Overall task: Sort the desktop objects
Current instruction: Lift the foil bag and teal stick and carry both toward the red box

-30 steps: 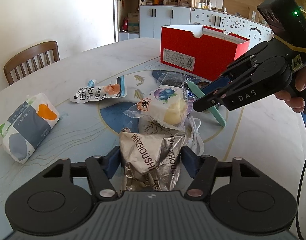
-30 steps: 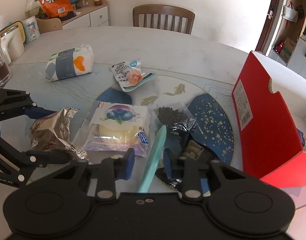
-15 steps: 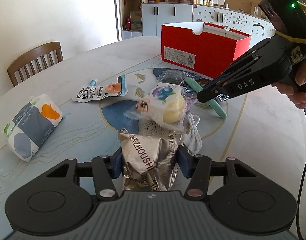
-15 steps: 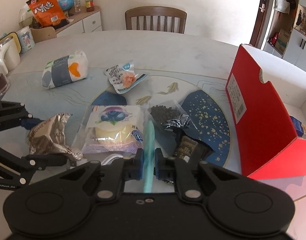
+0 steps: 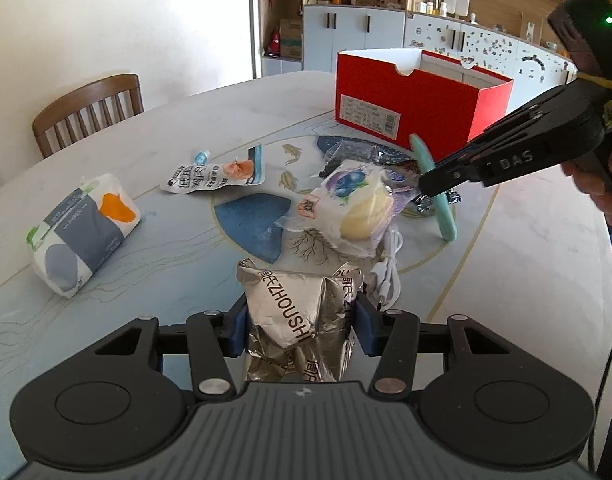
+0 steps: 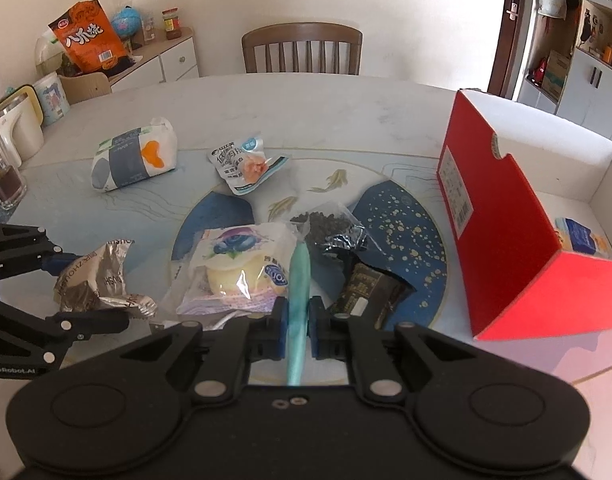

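A crumpled silver foil packet (image 5: 284,304) lies on the table between the blue pads of my left gripper (image 5: 300,320). Its jaws are closing and both pads press the foil. The right wrist view shows the same packet (image 6: 92,280) inside the left gripper (image 6: 94,290). My right gripper (image 6: 298,322) is shut on a slim teal stick (image 6: 300,272), which runs forward between its fingers. From the left wrist view, the right gripper (image 5: 429,184) holds the teal stick (image 5: 445,220) tilted, its lower end near the table. An open red shoebox (image 5: 405,108) stands behind.
A blueberry bun pack (image 5: 345,200), a white cable (image 5: 385,272), a chicken pouch (image 5: 214,174) and a tissue pack (image 5: 82,232) lie around. A bag of dark beans (image 6: 333,228) and a dark packet (image 6: 369,288) sit near the red shoebox (image 6: 493,232), which holds a blue item (image 6: 581,236).
The right jaws have shut on the teal stick and tilted it up off the table. The left jaws have narrowed onto the foil packet.
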Demonstrator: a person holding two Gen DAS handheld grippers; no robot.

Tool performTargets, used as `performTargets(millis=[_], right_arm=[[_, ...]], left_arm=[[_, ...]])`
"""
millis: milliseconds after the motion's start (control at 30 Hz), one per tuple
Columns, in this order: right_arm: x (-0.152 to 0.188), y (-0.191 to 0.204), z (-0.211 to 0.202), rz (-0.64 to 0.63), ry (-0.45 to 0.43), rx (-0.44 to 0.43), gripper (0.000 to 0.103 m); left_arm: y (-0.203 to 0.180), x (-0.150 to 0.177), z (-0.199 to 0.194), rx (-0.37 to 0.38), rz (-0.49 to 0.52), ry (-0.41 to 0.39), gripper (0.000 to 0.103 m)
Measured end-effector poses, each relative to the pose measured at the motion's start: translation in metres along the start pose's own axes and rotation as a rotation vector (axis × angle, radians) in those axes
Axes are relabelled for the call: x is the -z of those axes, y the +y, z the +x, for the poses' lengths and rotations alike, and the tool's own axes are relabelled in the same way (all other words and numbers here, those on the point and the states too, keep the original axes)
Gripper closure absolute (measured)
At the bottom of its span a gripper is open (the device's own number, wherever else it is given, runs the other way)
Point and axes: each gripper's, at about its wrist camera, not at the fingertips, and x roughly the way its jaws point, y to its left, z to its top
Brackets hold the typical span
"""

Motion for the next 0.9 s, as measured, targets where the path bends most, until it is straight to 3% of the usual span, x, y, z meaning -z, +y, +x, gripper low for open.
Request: performTargets(millis=[333, 900], right_arm=[[0.001, -0.010, -0.021, 0.038, -0.034, -0.001, 0.094], [-0.006, -0.029, -0.073, 0.088, -0.069, -0.022, 0.094]], left_arm=[[-0.008, -0.014, -0.015, -0.015, -0.057, -0.011, 0.053], [-0.051, -0.074, -0.035, 0.017, -0.043, -0.026, 0.053]])
